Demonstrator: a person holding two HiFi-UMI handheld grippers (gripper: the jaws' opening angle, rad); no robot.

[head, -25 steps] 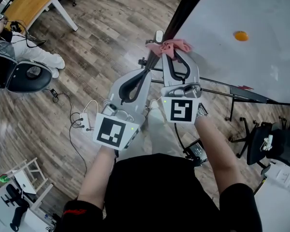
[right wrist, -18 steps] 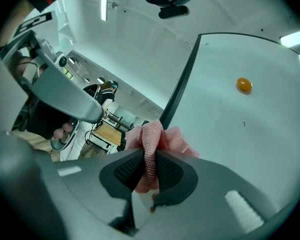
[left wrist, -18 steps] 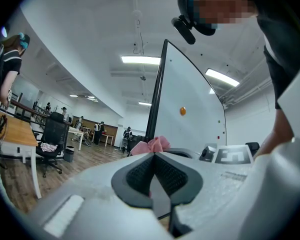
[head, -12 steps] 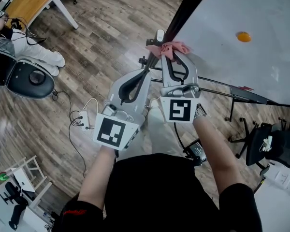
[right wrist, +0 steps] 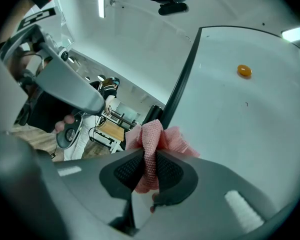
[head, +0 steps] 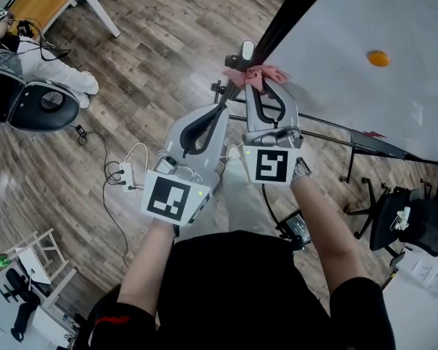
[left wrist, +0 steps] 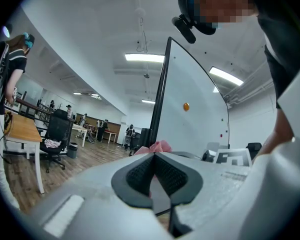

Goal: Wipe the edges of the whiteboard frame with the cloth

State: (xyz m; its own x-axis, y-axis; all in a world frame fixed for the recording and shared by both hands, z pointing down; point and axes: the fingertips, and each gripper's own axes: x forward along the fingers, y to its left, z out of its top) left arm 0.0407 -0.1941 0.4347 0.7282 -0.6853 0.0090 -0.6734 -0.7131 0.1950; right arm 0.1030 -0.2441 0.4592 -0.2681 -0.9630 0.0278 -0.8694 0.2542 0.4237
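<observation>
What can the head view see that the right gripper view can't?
Only the head view shows the white power strip on the wooden floor. Only the right gripper view shows the right gripper's tongs squeezed shut on the pink cloth. Both show that cloth, the black whiteboard frame and the round orange magnet.

The head view looks steeply down from above onto the left gripper, the right gripper and the wood-plank floor. Each gripper view sits low behind its own fingers, tilted upward, close to the large white whiteboard. All three share its black frame edge, small orange round magnet and pink woven cloth.
</observation>
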